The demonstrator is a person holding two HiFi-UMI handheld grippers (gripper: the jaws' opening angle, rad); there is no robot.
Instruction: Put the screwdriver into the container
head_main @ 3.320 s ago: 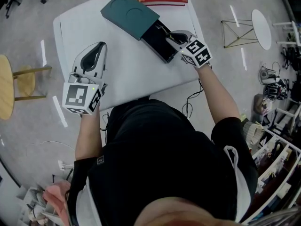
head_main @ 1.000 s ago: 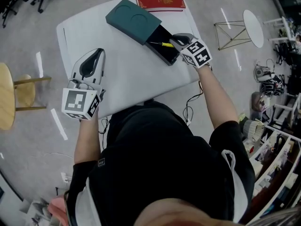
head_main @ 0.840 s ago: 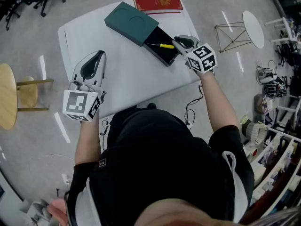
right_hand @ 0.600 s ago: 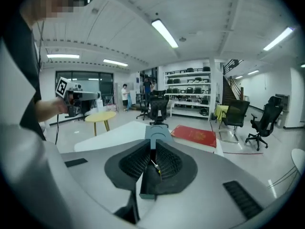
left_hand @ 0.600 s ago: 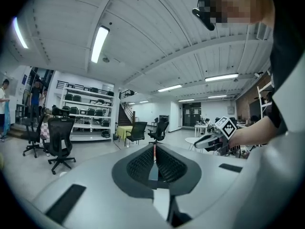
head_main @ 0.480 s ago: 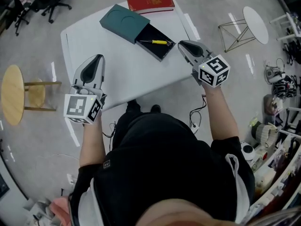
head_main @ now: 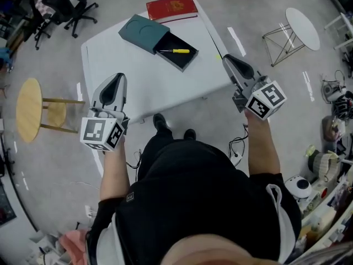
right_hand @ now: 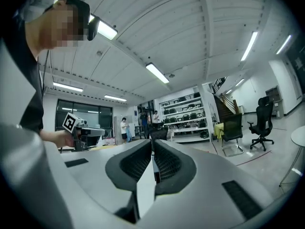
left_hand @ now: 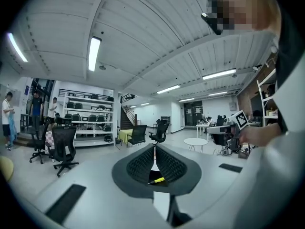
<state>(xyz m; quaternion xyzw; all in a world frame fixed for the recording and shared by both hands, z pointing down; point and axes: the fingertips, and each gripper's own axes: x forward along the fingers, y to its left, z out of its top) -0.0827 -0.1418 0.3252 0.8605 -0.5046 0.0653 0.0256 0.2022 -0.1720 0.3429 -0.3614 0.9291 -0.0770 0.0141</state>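
- Clearly, the screwdriver (head_main: 175, 51) lies flat in the open black drawer (head_main: 182, 61) of the teal container (head_main: 144, 32), at the far side of the table (head_main: 160, 90). I judge that the task is finished.
- Neither tool holds anything. The left gripper (head_main: 118, 77) has its jaws together at the tips. The yellow handle is only seen far away through the small gap under them.
- The right gripper (head_main: 228, 59) has its jaws closed to a thin slit, with nothing between them.
- Both grippers are well apart from the container, the left over the near edge of the table and the right by its right edge. Probably they are held back because no more work is needed.
- A red book (head_main: 171, 7) lies just behind the container. A wooden stool (head_main: 28, 102) and a round white side table (head_main: 302, 29) stand on the floor, well away. Nothing blocks the drawer.
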